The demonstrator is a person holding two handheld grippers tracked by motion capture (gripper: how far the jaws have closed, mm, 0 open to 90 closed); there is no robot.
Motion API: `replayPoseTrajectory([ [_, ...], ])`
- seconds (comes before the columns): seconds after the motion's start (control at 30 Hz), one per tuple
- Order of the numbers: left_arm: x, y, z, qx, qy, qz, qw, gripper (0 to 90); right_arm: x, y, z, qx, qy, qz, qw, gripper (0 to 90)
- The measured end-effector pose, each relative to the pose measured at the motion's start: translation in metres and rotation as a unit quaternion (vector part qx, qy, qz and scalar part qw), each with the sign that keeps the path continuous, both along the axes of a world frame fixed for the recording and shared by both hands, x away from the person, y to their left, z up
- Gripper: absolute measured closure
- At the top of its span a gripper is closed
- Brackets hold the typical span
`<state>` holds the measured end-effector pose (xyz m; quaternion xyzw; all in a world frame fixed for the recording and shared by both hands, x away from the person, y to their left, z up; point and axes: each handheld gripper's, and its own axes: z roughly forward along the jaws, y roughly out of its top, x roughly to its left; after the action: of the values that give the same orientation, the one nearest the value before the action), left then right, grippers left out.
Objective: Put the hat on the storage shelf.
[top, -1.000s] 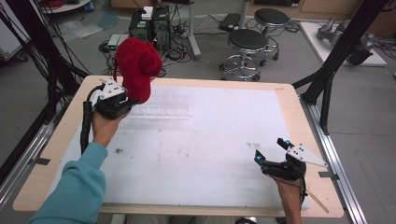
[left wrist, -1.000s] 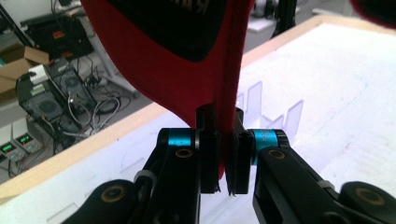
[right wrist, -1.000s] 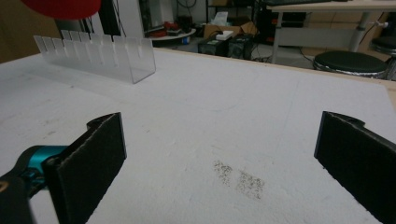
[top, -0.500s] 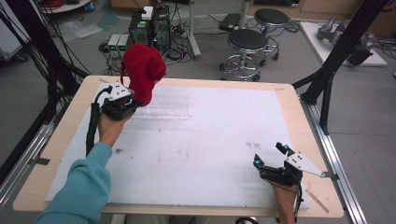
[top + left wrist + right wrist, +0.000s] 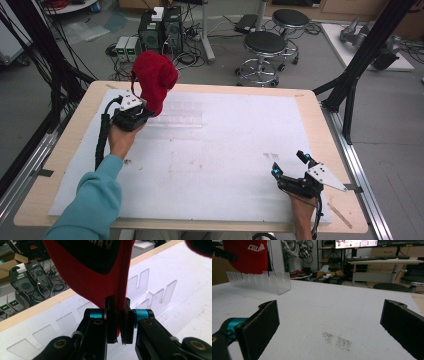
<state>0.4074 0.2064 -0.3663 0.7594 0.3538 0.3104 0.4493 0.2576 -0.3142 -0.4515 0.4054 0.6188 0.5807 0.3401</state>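
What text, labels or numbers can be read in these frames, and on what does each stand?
"COLO", cut off by the frame edge: white letters on the red cap, right gripper view.
White lettering inside the cap, left gripper view: cropped, unreadable.
Monitor text: too small to read.

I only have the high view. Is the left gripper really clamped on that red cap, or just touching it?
Observer: Clamped. In the left gripper view, the left gripper has its jaws shut on a fold of the red cap.
Operator: What's under the cap? I see only a faint pale patch.
Observer: A clear slotted rack, standing upright on the white board; the cap hangs above its far end.
Operator: And the right gripper?
Observer: The right gripper is open, jaws wide apart with nothing between them, over a dark speckled smudge.
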Motion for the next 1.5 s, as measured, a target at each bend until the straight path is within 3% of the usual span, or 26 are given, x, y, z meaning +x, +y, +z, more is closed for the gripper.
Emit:
replayPoseTrajectory([
  [0.3,0.002,-0.003,-0.005,-0.014,0.002,0.01,0.9999,85.3,-0.001,0.0,0.0,-0.003,-0.005,-0.003,1.0,1.1],
  [0.43,0.004,-0.003,-0.018,-0.022,0.016,0.02,0.9994,85.2,-0.001,0.0,-0.001,-0.002,-0.006,-0.002,1.0,1.1],
  [0.5,0.004,-0.003,-0.023,-0.029,0.012,0.022,0.9993,85.2,-0.001,0.0,-0.001,0.0,-0.006,-0.002,1.0,1.1],
  [0.7,0.002,-0.003,-0.025,-0.024,0.01,0.018,0.9995,85.2,-0.002,0.0,-0.001,-0.002,-0.007,-0.004,1.0,1.1],
  [0.9,0.001,-0.001,-0.026,-0.022,0.026,0.014,0.9993,84.6,-0.001,0.001,-0.001,-0.007,-0.01,-0.005,0.9999,1.1],
  [1.03,0.001,-0.001,-0.027,-0.033,0.046,0.012,0.9983,83.1,-0.002,0.002,-0.001,-0.014,-0.01,-0.008,0.9998,1.1],
  [1.2,0.0,-0.001,-0.028,-0.038,0.065,0.011,0.9971,80.0,-0.002,-0.003,-0.002,0.015,-0.011,-0.007,0.9998,1.1],
  [1.5,-0.011,0.009,-0.041,-0.059,0.064,0.023,0.996,76.8,-0.002,-0.003,-0.002,0.017,-0.012,-0.005,0.9998,1.1],
])
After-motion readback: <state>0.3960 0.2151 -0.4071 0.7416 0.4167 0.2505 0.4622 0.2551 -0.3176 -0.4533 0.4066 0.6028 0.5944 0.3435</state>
